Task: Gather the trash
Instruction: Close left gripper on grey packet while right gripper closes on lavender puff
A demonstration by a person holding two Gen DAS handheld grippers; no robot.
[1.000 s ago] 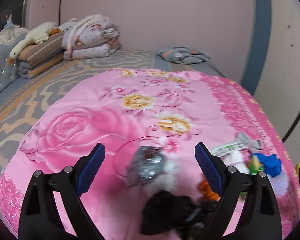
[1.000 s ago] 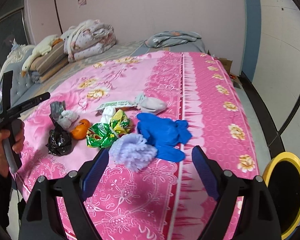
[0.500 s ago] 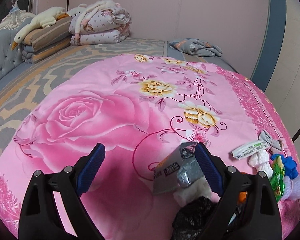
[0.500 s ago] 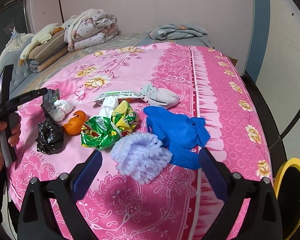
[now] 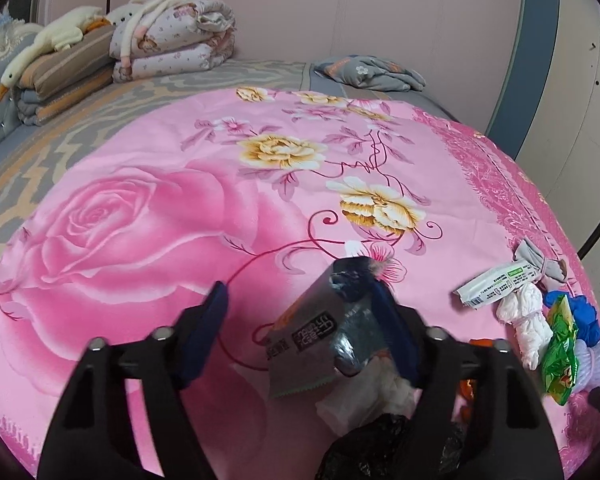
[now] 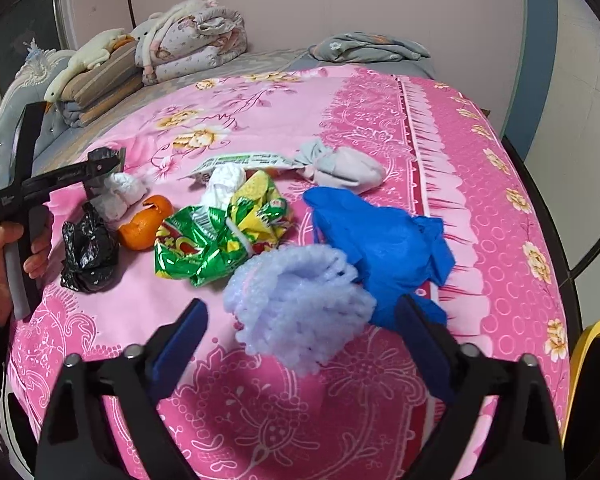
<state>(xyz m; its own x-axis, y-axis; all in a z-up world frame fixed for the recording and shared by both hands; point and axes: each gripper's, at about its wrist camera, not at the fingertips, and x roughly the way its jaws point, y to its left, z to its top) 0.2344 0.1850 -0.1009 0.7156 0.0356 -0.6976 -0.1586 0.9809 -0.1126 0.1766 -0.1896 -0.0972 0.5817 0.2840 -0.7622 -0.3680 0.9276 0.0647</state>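
**Closing in on two pieces of trash at once**

Early in the collection: nearly all the litter lying on the pink bedspread (image 6: 480,168), none yet in the yellow-rimmed bin (image 6: 596,364) at the bed's right edge.

Left gripper (image 5: 300,320): jaws closing around the silver wrapper (image 5: 320,336), one blue pad against its right side, the other pad apart from it. No pinch yet.

Right gripper (image 6: 300,344): jaws spread but narrowing, straddling the lavender foam net (image 6: 300,300), not touching; blue glove (image 6: 380,236) just behind.

Next, probably: finish both closures, lift clear, carry toward the bin. Light, crumpled stuff, so likely to slip from a shallow bite.

Hard to read: wrapper's lower edge and the white tissue (image 5: 364,396) beneath, partly covered by the left finger; black bag (image 6: 88,248) cut off in the left view; bin mostly out of frame.
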